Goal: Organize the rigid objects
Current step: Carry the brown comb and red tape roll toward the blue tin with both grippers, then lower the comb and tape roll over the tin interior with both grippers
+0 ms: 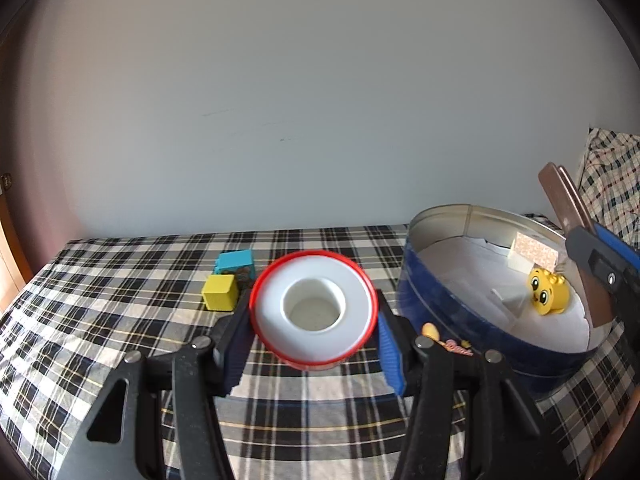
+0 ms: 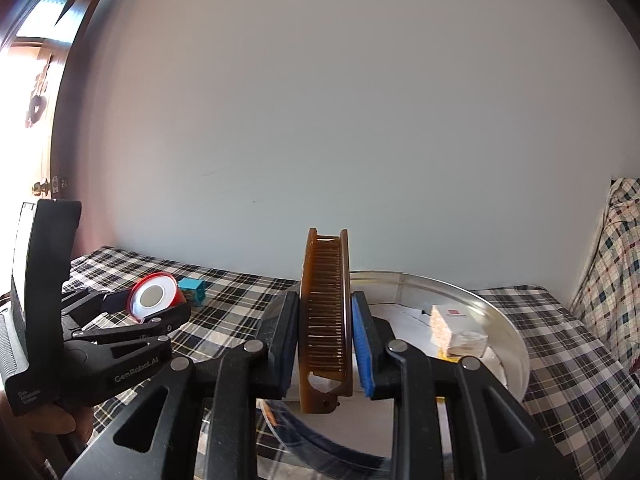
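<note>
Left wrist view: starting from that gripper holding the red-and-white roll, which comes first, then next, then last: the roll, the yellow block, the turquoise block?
1. Red-and-white roll: between the left gripper fingers.
2. Yellow block: behind, left of the roll.
3. Turquoise block: just behind the yellow one, nearer the wall.

A red-rimmed white plastic tape roll point(image 1: 313, 308) is held above the plaid bed. A brown plastic folding comb point(image 2: 326, 320) stands on edge over the round blue metal tin point(image 1: 480, 320), which holds a yellow bear-faced toy block point(image 1: 547, 290) and a small patterned box point(image 1: 534, 254). A yellow cube point(image 1: 219, 292) touches a teal block point(image 1: 236, 263) on the bed.
</note>
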`<state>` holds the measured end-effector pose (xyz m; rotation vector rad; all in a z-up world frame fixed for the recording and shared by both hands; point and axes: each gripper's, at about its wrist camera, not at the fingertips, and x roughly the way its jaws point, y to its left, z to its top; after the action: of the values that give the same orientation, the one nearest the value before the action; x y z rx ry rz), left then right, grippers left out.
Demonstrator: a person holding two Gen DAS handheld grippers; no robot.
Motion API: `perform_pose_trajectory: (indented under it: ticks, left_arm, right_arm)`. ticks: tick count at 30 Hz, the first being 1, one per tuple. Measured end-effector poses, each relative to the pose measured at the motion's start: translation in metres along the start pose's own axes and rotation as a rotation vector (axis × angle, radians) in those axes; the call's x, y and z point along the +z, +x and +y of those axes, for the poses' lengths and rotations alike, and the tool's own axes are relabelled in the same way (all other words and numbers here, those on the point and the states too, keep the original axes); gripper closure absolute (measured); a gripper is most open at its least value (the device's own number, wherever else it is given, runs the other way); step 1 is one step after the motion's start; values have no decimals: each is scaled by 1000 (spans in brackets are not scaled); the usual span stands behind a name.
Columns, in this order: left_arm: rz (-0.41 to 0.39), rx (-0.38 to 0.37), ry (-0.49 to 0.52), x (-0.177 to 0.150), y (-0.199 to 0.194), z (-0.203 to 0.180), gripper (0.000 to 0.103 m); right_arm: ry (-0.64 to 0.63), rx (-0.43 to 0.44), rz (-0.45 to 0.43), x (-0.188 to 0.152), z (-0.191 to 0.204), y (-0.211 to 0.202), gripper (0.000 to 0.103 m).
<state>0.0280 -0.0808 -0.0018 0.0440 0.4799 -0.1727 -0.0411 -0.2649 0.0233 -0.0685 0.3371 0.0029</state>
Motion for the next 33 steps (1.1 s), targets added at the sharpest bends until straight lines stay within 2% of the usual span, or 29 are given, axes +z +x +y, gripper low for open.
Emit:
perform_pose_trajectory:
  ticks: [25, 33]
  left_arm:
    - [-39, -101, 58, 8, 5, -62, 49]
    - [-58, -143, 64, 10, 10, -77, 49]
  right_arm:
    - [53, -126, -19, 3, -68, -4, 75]
    - [105, -178, -14, 4, -96, -4, 75]
